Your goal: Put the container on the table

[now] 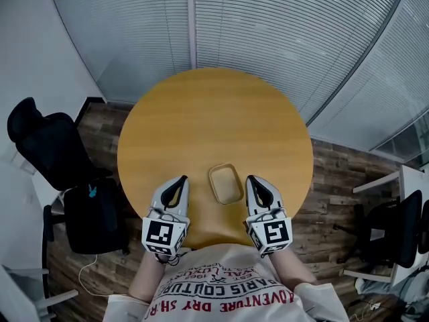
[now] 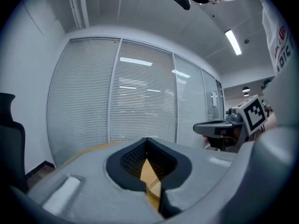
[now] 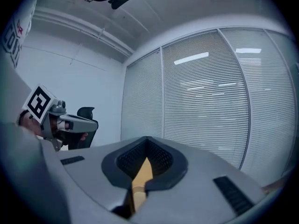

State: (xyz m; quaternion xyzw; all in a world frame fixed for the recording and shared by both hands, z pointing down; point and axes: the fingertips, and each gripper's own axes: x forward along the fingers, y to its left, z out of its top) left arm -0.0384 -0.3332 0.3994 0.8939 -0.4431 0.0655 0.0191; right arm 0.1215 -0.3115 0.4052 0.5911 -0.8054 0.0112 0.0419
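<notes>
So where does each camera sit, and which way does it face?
Head view: on the person's head, looking steeply down at table, container, left gripper and right gripper; shirt and forearms show.
Left gripper view: on the left gripper, looking along its shut jaws toward the blinds; right gripper at right.
Right gripper view: on the right gripper, facing the blinds too; left gripper at left.
Shared: table and blinds in all three.
</notes>
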